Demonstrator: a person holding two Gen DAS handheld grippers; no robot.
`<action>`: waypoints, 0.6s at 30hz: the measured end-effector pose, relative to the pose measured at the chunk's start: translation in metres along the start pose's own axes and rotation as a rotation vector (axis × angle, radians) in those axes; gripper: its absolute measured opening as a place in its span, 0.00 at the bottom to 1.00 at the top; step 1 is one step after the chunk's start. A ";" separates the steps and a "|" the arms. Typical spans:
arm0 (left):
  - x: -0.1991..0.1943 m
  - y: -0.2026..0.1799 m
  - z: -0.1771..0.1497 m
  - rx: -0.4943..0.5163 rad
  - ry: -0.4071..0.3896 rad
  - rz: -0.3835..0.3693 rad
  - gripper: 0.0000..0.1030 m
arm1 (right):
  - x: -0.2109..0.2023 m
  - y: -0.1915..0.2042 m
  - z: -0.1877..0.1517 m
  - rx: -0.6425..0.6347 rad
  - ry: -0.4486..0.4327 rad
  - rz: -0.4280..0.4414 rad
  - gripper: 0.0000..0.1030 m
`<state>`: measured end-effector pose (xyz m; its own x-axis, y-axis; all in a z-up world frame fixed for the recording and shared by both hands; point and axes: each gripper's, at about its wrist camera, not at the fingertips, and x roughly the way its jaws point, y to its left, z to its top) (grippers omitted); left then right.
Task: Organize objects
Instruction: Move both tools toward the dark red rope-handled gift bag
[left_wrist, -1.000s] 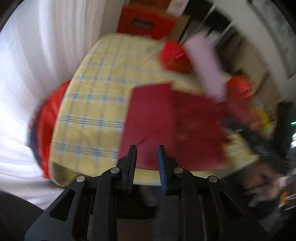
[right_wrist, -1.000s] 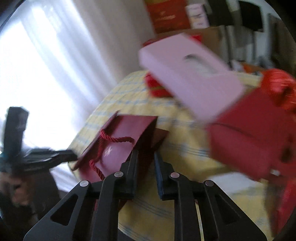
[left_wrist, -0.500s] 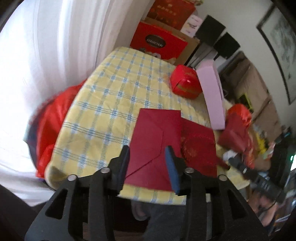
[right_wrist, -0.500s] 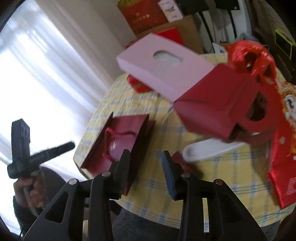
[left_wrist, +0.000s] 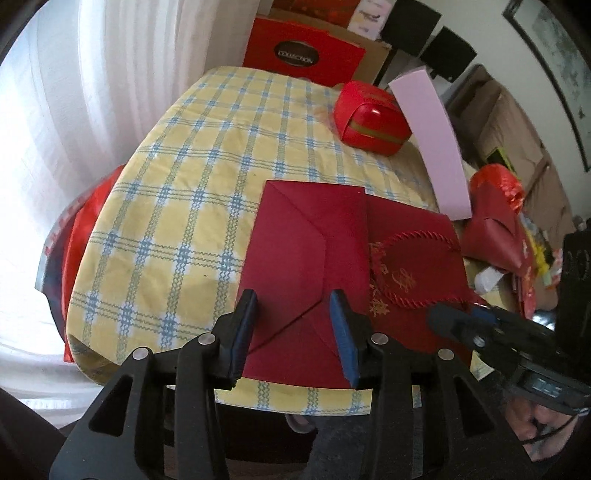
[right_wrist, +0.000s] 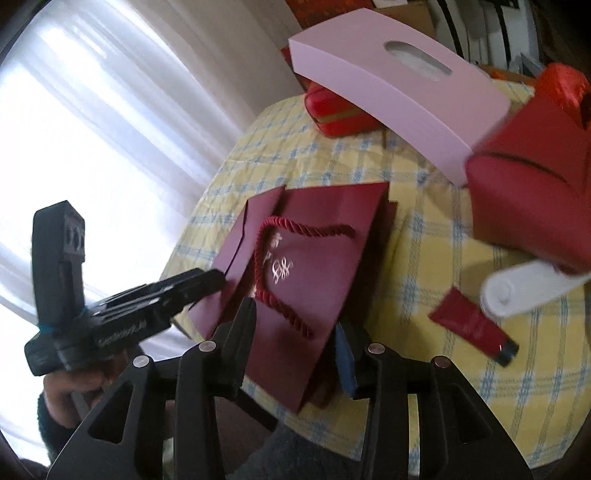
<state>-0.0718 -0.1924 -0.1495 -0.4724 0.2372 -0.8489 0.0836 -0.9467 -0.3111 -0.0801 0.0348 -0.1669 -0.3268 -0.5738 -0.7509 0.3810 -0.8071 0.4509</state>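
Hovering at the near edge of the bench draped in a yellow and blue checked cloth, the left gripper has just opened its jaws to a moderate gap; they straddle the bottom flap of a flat dark red paper gift bag low in the frame's centre, with no pad seen pressing on it. The right gripper also stands partly open, its jaws having just narrowed a little, framing the bag's lower edge and red rope handle without a visible pinch. Further up the frame sit a pink cardboard box and a glossy red box. Judging from this, the risk is a grab that catches only one thin paper layer or the loose cord, so the bag slides off the bench edge or creases.
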 end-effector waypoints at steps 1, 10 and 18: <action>-0.001 0.002 0.000 -0.004 0.005 -0.010 0.36 | 0.001 0.002 0.000 -0.015 -0.007 -0.014 0.23; -0.018 0.009 -0.020 0.029 0.079 -0.018 0.38 | -0.005 -0.017 -0.010 -0.045 0.045 0.079 0.10; -0.019 -0.002 -0.041 0.013 0.097 -0.084 0.52 | -0.028 -0.037 -0.034 -0.029 0.124 0.215 0.09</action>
<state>-0.0273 -0.1859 -0.1498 -0.3903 0.3353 -0.8574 0.0354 -0.9252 -0.3779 -0.0557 0.0855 -0.1787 -0.1273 -0.7092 -0.6934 0.4559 -0.6627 0.5941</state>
